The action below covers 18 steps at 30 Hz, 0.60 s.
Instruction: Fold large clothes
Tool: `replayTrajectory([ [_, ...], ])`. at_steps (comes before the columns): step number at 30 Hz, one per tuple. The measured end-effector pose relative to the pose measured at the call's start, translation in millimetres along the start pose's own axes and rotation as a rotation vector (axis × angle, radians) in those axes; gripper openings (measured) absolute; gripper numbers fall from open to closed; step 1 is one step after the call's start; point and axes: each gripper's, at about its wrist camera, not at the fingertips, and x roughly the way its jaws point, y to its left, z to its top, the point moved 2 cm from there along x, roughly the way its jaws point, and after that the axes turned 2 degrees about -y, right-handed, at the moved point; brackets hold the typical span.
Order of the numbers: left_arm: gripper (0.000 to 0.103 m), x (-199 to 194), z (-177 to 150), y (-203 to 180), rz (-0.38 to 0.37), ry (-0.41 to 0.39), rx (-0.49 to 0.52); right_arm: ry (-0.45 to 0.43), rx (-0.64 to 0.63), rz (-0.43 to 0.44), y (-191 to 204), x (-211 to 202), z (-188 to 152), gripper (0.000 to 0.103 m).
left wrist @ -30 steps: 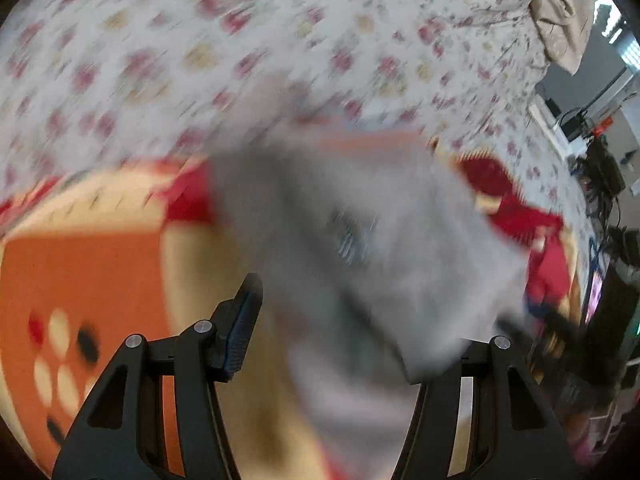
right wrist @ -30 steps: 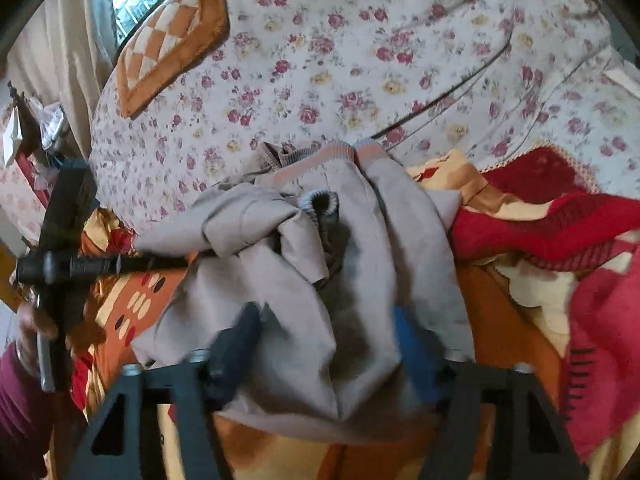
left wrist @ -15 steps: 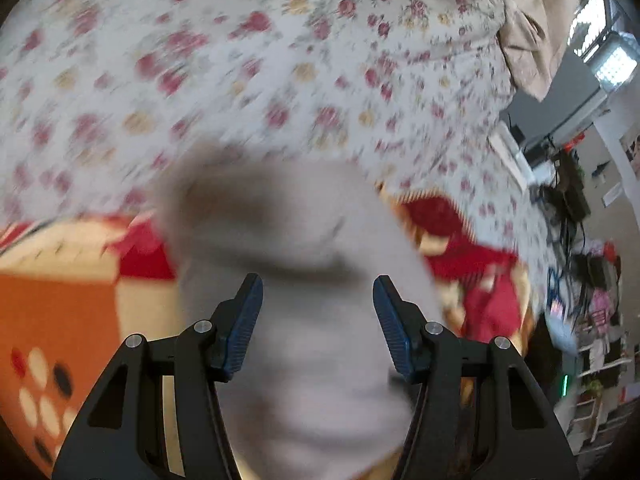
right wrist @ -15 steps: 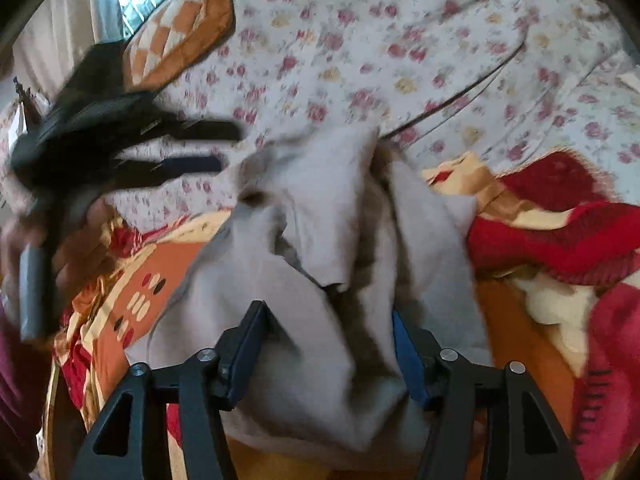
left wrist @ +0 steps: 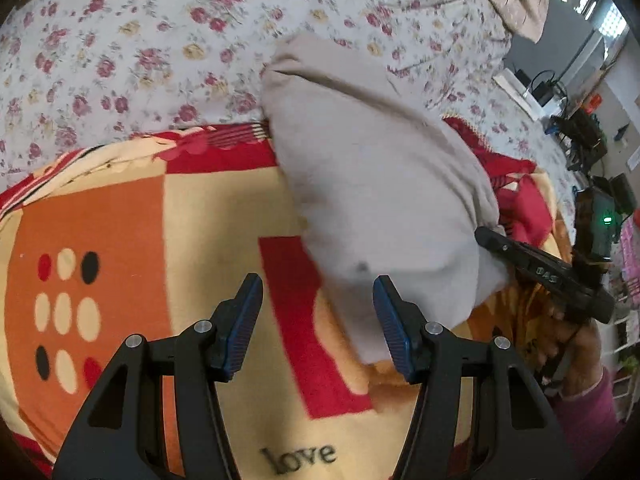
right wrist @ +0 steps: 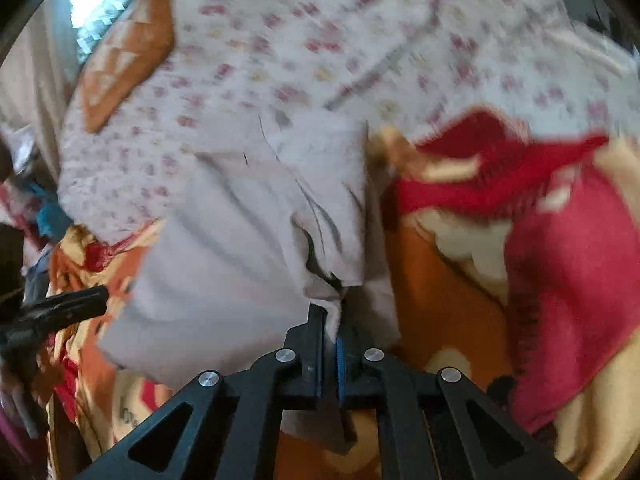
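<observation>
**Right tongs pinching grey garment; left tongs empty over blanket**

Right gripper (right wrist: 329, 332): jaws have just been closing and are now sitting pressed together on a fold of the grey garment (right wrist: 240, 248), cloth visibly caught between the blue pads. From the pinch, the garment is spreading away toward 10 to 12 o'clock in the right wrist view, creased and bunched, its far edge reaching the floral bedsheet (right wrist: 320, 40).

Left gripper (left wrist: 318, 312): jaws standing apart, nothing between the pads, only the blanket showing through the gap. The right-hand finger (left wrist: 394, 340) is sitting just beside the garment's near edge; whether it is touching, I cannot tell.

Grey garment (left wrist: 384, 184) in the left wrist view: lying as a long bundle running from about 12 o'clock down to 4 o'clock, half on the patterned blanket (left wrist: 168, 216), half over the floral bedsheet (left wrist: 140, 48). Small dark spot near its lower end.

The right gripper (left wrist: 486, 236) is showing in the left wrist view at 3 to 4 o'clock, its tip at the garment's edge, a hand (left wrist: 572, 344) in a magenta sleeve (left wrist: 588, 412) wrapping its handle.

Blanket is carrying the printed word "love" (left wrist: 300, 458) at 6 o'clock. Blanket (right wrist: 460, 300) in the right wrist view is rumpling red and orange at 3 o'clock. That view is blurring.
</observation>
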Motion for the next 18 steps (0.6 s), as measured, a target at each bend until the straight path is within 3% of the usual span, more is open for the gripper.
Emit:
replayTrajectory([
  [2, 0.057, 3.1, 4.1, -7.2, -0.015, -0.01, -0.008, -0.022, 0.01, 0.049, 3.0, -7.7, 3.8, 0.008],
  [4, 0.057, 1.2, 9.0, -9.7, -0.041, -0.022, -0.021, -0.064, -0.015, 0.03, 9.9, -25.3, 13.9, 0.058],
  [6, 0.057, 1.1, 14.4, -13.1, -0.05, -0.038, -0.023, -0.15, -0.045, -0.019, 14.1, -41.5, 26.5, 0.066],
  [9, 0.057, 14.1, 19.4, -18.7, -0.028, -0.02, -0.011, -0.163, -0.068, -0.017, 28.5, -38.3, 52.0, 0.066],
  [14, 0.058, 35.9, 7.6, -24.6, 0.023, 0.007, 0.026, -0.032, -0.059, -0.032, 42.2, 30.8, 93.5, 0.066],
  [15, 0.058, 40.2, 3.9, -25.3, 0.043, 0.008, 0.046, -0.003, -0.043, -0.003, 42.4, 44.9, 98.2, 0.058],
  [16, 0.058, 43.1, 1.1, -24.6, 0.055, 0.007, 0.055, 0.022, -0.028, 0.033, 40.8, 56.1, 100.8, 0.035],
  [18, 0.061, 47.2, -3.4, -21.8, 0.05, 0.001, 0.056, 0.043, -0.025, 0.036, 37.2, 73.7, 100.4, 0.019],
])
